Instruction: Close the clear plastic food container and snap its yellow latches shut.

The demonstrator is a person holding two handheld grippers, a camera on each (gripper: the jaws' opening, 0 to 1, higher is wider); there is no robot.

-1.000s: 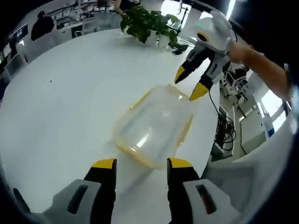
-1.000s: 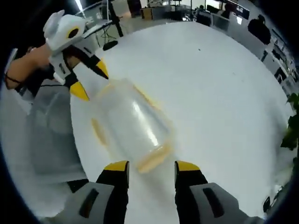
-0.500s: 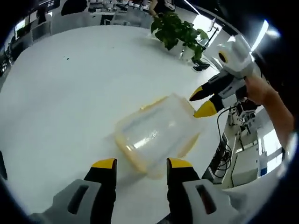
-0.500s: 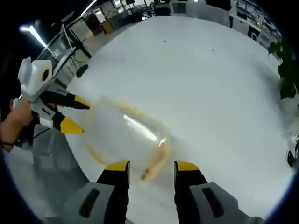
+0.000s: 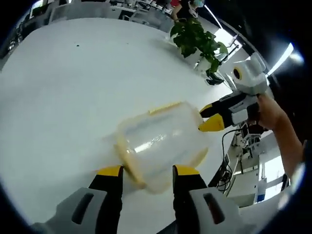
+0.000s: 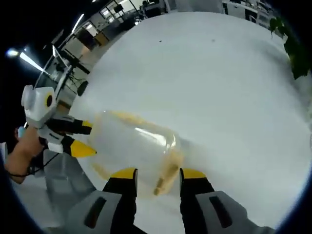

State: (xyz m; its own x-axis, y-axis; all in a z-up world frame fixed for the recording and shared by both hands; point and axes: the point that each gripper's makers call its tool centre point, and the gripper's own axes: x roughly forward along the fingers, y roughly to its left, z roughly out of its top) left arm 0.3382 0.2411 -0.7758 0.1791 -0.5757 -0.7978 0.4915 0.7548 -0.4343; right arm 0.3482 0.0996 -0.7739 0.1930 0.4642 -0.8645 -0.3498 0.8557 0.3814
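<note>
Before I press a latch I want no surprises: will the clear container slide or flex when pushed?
The clear container looks empty, so it is probably light and may skate on the smooth white table. Its thin see-through walls would likely flex somewhat. With the left claw and right claw at opposite ends, bracing one end should help.

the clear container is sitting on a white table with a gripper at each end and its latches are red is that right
Not quite: the latches are yellow, not red, as the left gripper view shows. The rest holds: the clear container sits on the white table, with the left gripper and right gripper at opposite ends.
</note>
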